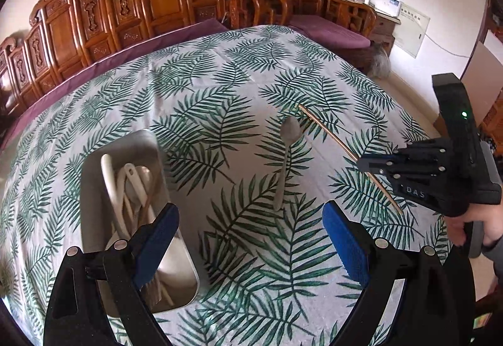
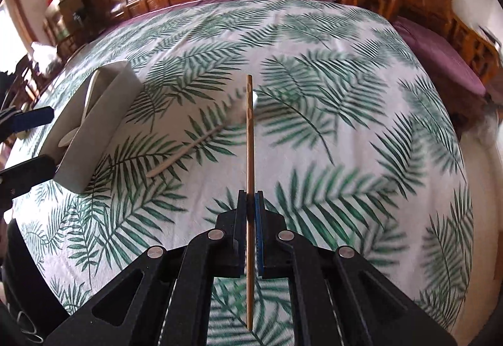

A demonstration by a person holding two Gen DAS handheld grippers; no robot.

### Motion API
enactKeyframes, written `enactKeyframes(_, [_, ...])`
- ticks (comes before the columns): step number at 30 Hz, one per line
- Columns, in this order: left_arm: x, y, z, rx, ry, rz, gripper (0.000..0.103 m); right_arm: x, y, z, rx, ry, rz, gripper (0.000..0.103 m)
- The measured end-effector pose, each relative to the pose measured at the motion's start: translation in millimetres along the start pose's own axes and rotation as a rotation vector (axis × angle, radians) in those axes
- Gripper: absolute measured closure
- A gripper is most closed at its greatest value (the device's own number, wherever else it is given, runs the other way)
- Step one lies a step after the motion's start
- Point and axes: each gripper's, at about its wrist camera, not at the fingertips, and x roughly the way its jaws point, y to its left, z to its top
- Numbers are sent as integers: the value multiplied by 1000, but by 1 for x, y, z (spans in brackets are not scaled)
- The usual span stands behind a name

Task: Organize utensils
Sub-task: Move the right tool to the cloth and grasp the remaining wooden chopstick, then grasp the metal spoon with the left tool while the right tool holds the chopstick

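Observation:
My right gripper (image 2: 250, 193) is shut on a wooden chopstick (image 2: 249, 138) and holds it above the leaf-print tablecloth; it also shows in the left wrist view (image 1: 361, 162) at the right with the chopstick (image 1: 327, 130). A metal spoon (image 1: 284, 157) lies on the cloth in the middle, also seen in the right wrist view (image 2: 201, 143). A white rectangular tray (image 1: 188, 254) at the left holds white spoons and chopsticks (image 1: 125, 188); it also shows in the right wrist view (image 2: 94, 132). My left gripper (image 1: 251, 239) is open and empty, its left finger over the tray.
The table (image 1: 220, 69) is covered by the leaf-print cloth. Carved wooden benches with purple cushions (image 1: 330, 28) stand behind it. The person's hand (image 1: 471, 226) holds the right gripper at the table's right edge.

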Motion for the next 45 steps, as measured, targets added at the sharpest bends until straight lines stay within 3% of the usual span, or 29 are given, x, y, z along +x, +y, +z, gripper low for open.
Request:
enactKeyframes(10, [31,-25,21,66,11,-69,15,4,-31,-26,74,14,-44,97])
enactKeyframes(18, [74,-40,38,124,68,-94,55,10,-37,-34,83,20,-43,97])
enactKeyframes(24, [108,-45,46,151,126,-89,79,9,-39,-36,89,7,-32,97])
enactKeyframes(32, [132,-52,52,172,165,-68,83,8,-25,-40,-3,-13,-104,97])
enactKeyframes(41, [141,-46,55,119,206,-51,84,8,-28,-40,9,-16,-87,97])
enactKeyframes(45, [142,-49,56,137,210,-68,100,8,-29,-40,14,-17,-81,97])
